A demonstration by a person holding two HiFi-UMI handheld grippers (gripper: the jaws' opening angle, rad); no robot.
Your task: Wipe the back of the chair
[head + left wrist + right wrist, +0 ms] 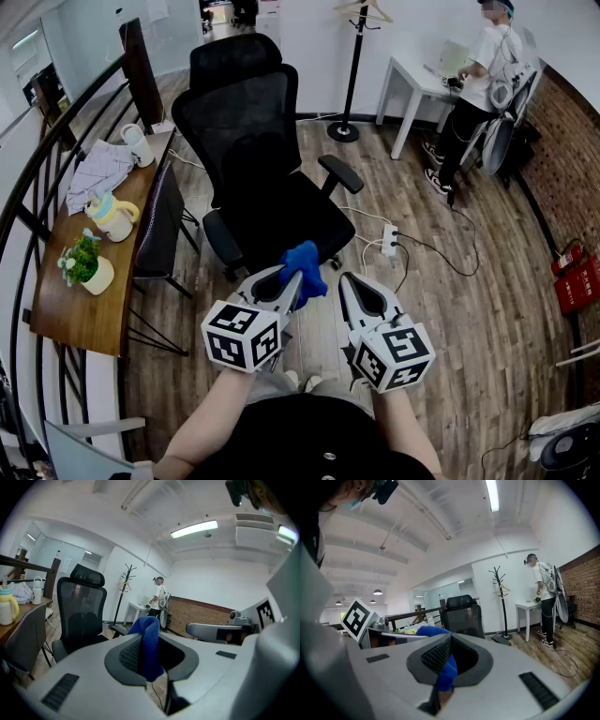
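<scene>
The black mesh office chair stands just ahead of me, its seat and front turned toward me; it also shows in the left gripper view and the right gripper view. My left gripper is shut on a blue cloth, which bulges up between the jaws. It hovers before the seat's front edge without touching it. My right gripper is beside it, shut with nothing in it. In the right gripper view the jaw tips meet, and the cloth shows behind them.
A wooden desk along the left railing carries a potted plant, a mug and a crumpled cloth. A grey chair stands beside it. A power strip with cables lies on the floor. A coat stand and a person are behind.
</scene>
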